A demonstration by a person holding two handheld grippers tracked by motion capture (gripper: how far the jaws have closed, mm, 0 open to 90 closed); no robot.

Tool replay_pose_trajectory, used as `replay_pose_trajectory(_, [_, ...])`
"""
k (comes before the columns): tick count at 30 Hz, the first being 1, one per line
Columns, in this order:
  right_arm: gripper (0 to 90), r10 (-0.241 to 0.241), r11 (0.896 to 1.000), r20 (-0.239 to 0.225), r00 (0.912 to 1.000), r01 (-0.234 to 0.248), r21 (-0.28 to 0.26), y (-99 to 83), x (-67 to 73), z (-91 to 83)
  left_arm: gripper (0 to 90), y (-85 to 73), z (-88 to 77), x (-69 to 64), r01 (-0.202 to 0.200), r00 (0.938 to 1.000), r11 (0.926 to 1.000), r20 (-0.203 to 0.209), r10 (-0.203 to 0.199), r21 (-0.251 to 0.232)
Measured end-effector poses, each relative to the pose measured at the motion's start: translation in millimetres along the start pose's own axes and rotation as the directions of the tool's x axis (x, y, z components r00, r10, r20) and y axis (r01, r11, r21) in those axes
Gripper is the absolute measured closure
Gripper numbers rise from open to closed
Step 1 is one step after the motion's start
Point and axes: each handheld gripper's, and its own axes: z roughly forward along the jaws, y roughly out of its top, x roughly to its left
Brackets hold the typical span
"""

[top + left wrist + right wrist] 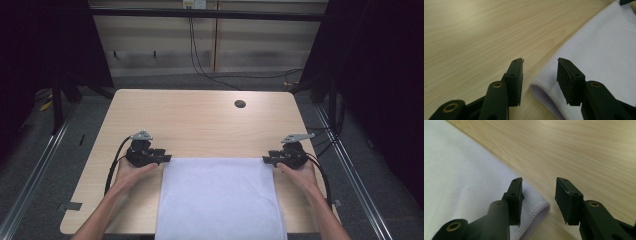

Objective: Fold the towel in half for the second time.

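Fingers apart on both: left gripper and right gripper straddle the far corners of the cloth, nothing pinched. Cloth lies flat on the bench, near edge overhanging. Risk: a closing pad drags a corner, wrinkling it.

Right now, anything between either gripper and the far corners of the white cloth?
Nothing visible. The left gripper and right gripper sit right at the far corners of the white cloth, jaws open. A cloth corner lies between each pair of jaws, untouched, on the bare table.
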Motion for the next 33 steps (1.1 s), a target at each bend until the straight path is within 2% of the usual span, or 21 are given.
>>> replay_pose_trajectory(1, [58.2, 0.0, 1.0, -0.005, 1.0, 0.0, 0.009, -1.0, 0.5, 4.0, 53.1, -4.2, 2.1, 4.7, -0.005, 0.9995, 0.9997, 0.03, 0.004, 0.024])
replay_pose_trajectory(5, [59.8, -0.003, 0.999, -0.003, 1.0, 0.003, 0.034, -3.5, 3.2, 8.7, 48.8, -10.3, 4.0, 8.1, 0.003, 0.9991, 0.9992, 0.043, -0.005, 0.039])
replay_pose_trajectory(6, [60.6, -0.003, 0.999, -0.002, 1.0, 0.003, 0.038, -3.8, 3.0, 8.6, 48.7, -11.0, 5.0, 8.5, 0.0, 0.9983, 0.999, 0.059, -0.003, 0.045])
replay_pose_trajectory(8, [63.0, -0.002, 0.999, -0.006, 1.0, 0.002, 0.044, -4.1, 2.7, 8.2, 48.7, -11.1, 6.7, 6.9, -0.014, 0.9989, 0.9985, 0.046, 0.011, 0.053])
replay_pose_trajectory(10, [65.4, 0.006, 0.998, 0.005, 1.0, -0.006, 0.056, -4.7, 2.0, 8.9, 51.4, -11.3, 8.6, 2.6, -0.032, 0.9971, 0.9976, 0.071, 0.027, 0.062])
replay_pose_trajectory(12, [68.2, 0.013, 0.998, 0.003, 0.9999, -0.013, 0.067, -5.6, 1.8, 9.9, 60.9, -11.4, 8.9, 0.7, -0.048, 0.9959, 0.9963, 0.079, 0.043, 0.071])
replay_pose_trajectory(13, [76.0, 0.02, 0.997, -0.008, 0.9998, -0.019, 0.07, -5.4, 2.1, 10.2, 72.0, -11.5, 8.9, -2.1, -0.079, 0.9926, 0.9938, 0.099, 0.071, 0.078])
replay_pose_trajectory(14, [80.5, 0.014, 0.998, -0.023, 0.9996, -0.013, 0.063, -5.2, 2.6, 10.7, 81.1, -11.5, 8.9, -2.1, -0.079, 0.9926, 0.9938, 0.099, 0.071, 0.078])
replay_pose_trajectory(15, [84.1, 0.008, 0.998, -0.019, 0.9998, -0.007, 0.056, -4.6, 3.5, 10.0, 85.3, -10.6, 7.5, -3.8, -0.082, 0.9925, 0.9948, 0.096, 0.076, 0.06])
replay_pose_trajectory(16, [84.1, 0.008, 0.998, -0.019, 0.9998, -0.007, 0.056, -4.6, 3.5, 10.0, 86.1, -10.6, 7.5, -3.8, -0.082, 0.9925, 0.9948, 0.096, 0.076, 0.06])
replay_pose_trajectory(18, [86.4, 0.022, 1.0, -0.023, 0.9995, -0.022, 0.02, -0.4, 2.1, 6.3, 86.5, -8.6, 5.2, -2.2, -0.07, 0.9938, 0.9964, 0.089, 0.066, 0.047])
replay_pose_trajectory(19, [86.4, 0.022, 1.0, -0.023, 0.9995, -0.022, 0.02, -0.4, 2.1, 6.3, 86.5, -6.4, 0.9, 0.1, -0.052, 0.9953, 0.9984, 0.082, 0.05, 0.023])
replay_pose_trajectory(20, [86.8, 0.041, 0.999, -0.032, 0.9987, -0.041, -0.007, 1.8, 0.0, 2.3, 86.9, -3.7, -3.2, 1.9, -0.049, 0.996, 0.9988, 0.075, 0.048, 0.006])
replay_pose_trajectory(21, [87.1, 0.063, 0.997, -0.042, 0.9971, -0.065, -0.049, 6.8, -4.6, -4.7, 87.2, 4.1, -12.7, 4.6, -0.033, 0.9969, 0.9986, 0.071, 0.036, -0.041])
replay_pose_trajectory(22, [87.1, 0.063, 0.997, -0.042, 0.9971, -0.065, -0.049, 6.8, -4.6, -4.7, 87.3, 4.1, -12.7, 4.6, -0.033, 0.9969, 0.9986, 0.071, 0.036, -0.041])
replay_pose_trajectory(23, [87.2, 0.068, 0.996, -0.041, 0.9969, -0.07, -0.059, 9.1, -5.8, -6.5, 87.3, 9.2, -16.6, 5.0, -0.035, 0.9967, 0.9975, 0.071, 0.039, -0.062])
replay_pose_trajectory(24, [87.2, 0.069, 0.993, -0.037, 0.9969, -0.073, -0.092, 16.7, -8.4, -8.9, 87.4, 14.2, -19.6, 4.5, -0.039, 0.9968, 0.996, 0.067, 0.045, -0.08])
replay_pose_trajectory(25, [87.2, 0.065, 0.993, -0.034, 0.9973, -0.069, -0.099, 21.2, -8.9, -9.3, 87.4, 23.0, -22.2, 4.0, -0.055, 0.9971, 0.9937, 0.047, 0.06, -0.098])
replay_pose_trajectory(28, [87.3, 0.048, 0.993, -0.028, 0.9985, -0.051, -0.107, 31.3, -9.7, -10.8, 87.3, 31.1, -23.3, 5.2, -0.076, 0.9966, 0.9935, 0.024, 0.079, -0.084])
replay_pose_trajectory(29, [87.3, 0.033, 0.992, -0.026, 0.9991, -0.035, -0.118, 41.0, -11.4, -13.0, 87.3, 37.3, -25.7, 7.9, -0.067, 0.9975, 0.9928, 0.012, 0.069, -0.099])
replay_pose_trajectory(33, [87.3, 0.028, 0.989, -0.026, 0.9993, -0.031, -0.143, 54.4, -16.7, -16.4, 87.4, 49.1, -31.1, 13.8, -0.069, 0.9976, 0.9898, -0.009, 0.068, -0.125])
